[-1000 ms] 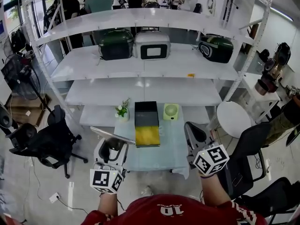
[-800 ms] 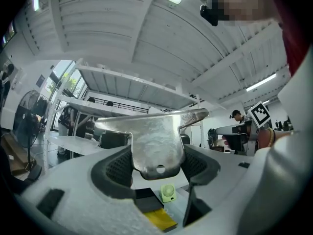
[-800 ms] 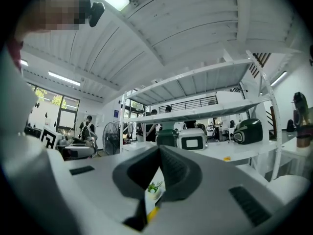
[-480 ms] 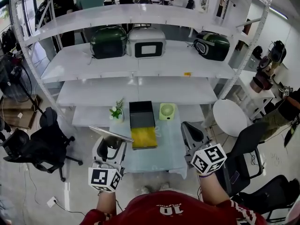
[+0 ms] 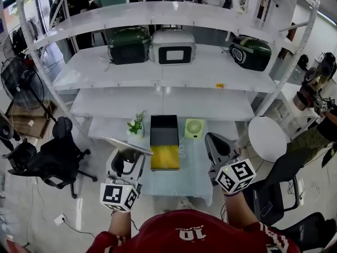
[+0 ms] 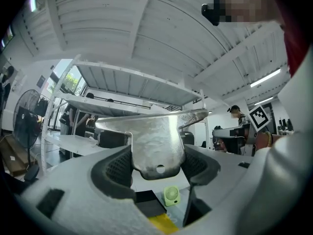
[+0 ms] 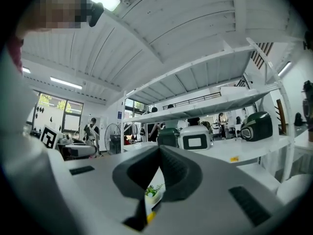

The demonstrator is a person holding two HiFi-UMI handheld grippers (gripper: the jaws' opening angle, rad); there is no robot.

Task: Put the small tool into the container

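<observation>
L gripper (image 5: 130,155) is clamped on the small tool (image 5: 127,144), a flat metal blade w/ a hole near its lower end. In the left gripper view the jaws press on the narrow lower part of the tool (image 6: 156,136), one from each side, and the wide edge runs crosswise above them. L gripper (image 6: 156,161) is over the front-left corner of the counter (image 5: 192,170), so the tool is up in the air and outside the container (image 5: 164,129). In the head view the blade's right tip lines up w/ the container's left edge; can't tell if they touch. The container is black at the far end and yellow at the near end, and sits mid-counter between a small potted plant (image 5: 137,124) and a green fan (image 5: 193,127). R gripper (image 5: 213,141) is at the counter's right side w/ nothing in it. In the right gripper view its jaws (image 7: 159,168) meet at the tips.
</observation>
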